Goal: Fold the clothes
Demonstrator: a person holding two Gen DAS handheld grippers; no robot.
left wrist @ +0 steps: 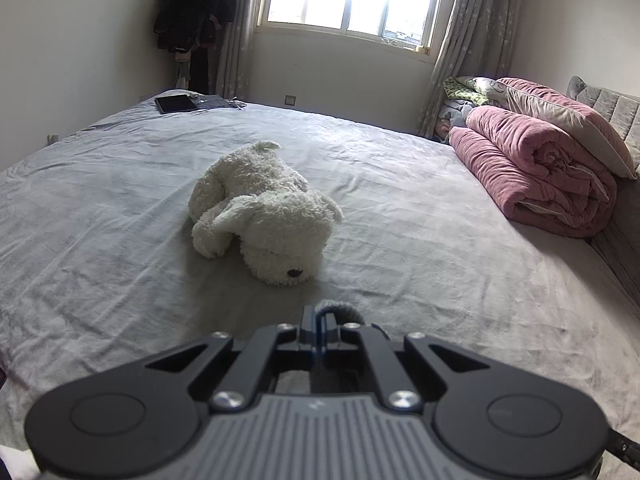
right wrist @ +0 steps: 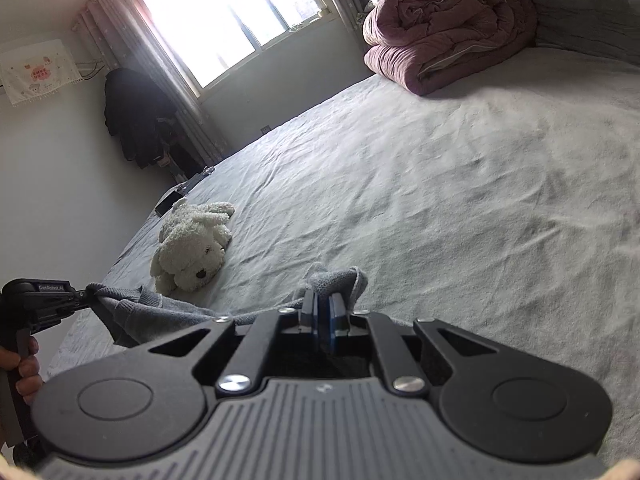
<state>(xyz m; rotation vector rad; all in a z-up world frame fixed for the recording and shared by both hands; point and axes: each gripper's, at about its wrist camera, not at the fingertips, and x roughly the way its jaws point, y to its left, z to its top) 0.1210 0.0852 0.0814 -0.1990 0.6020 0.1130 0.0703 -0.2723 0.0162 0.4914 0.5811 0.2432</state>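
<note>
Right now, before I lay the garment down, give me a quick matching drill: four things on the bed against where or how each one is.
1 grey garment
2 plush dog
3 pink quilt
4 tablet

A folded, by the headboard
B far corner, near the window
C held between both tools
D lying mid-bed

Pairs: 1-C, 2-D, 3-A, 4-B
</note>
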